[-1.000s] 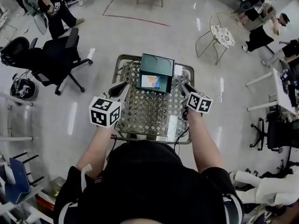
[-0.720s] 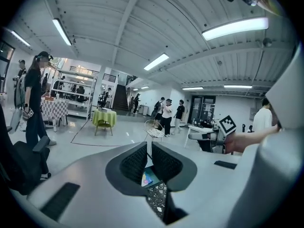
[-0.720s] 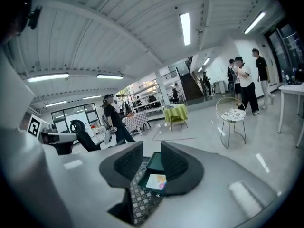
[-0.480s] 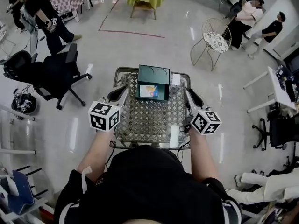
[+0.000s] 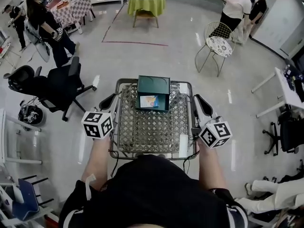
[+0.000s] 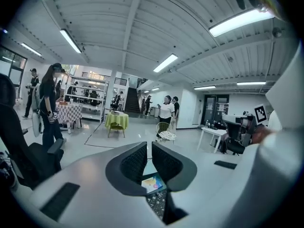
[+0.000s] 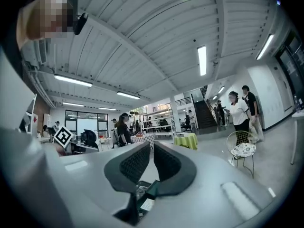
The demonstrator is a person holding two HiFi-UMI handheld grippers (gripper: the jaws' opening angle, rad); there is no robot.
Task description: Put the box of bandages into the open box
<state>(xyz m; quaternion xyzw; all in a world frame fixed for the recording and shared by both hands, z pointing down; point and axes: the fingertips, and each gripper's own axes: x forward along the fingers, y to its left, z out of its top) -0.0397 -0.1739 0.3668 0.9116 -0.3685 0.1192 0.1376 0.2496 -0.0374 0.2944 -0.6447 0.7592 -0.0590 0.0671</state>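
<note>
A dark green open box (image 5: 153,86) stands at the far end of the metal lattice table (image 5: 152,127), its lid up. The colourful box of bandages (image 5: 149,101) lies inside it and also shows in the left gripper view (image 6: 153,183). My left gripper (image 5: 110,99) hovers at the table's left edge, shut and empty (image 6: 149,147). My right gripper (image 5: 199,100) is by the table's right edge; its jaws have just been closing with nothing between them, and they now stand shut (image 7: 152,147). Both are apart from the green box.
A black office chair (image 5: 57,82) stands to the left and a wire chair (image 5: 216,44) at the back right. A round table with a green cloth (image 5: 146,1) is far behind. People stand at the far left (image 5: 45,23) and far right (image 5: 237,6).
The right gripper has drawn back from beside the green box towards the table's right edge and its jaws have narrowed. The left gripper has moved a little outward. The green box has stayed put.
</note>
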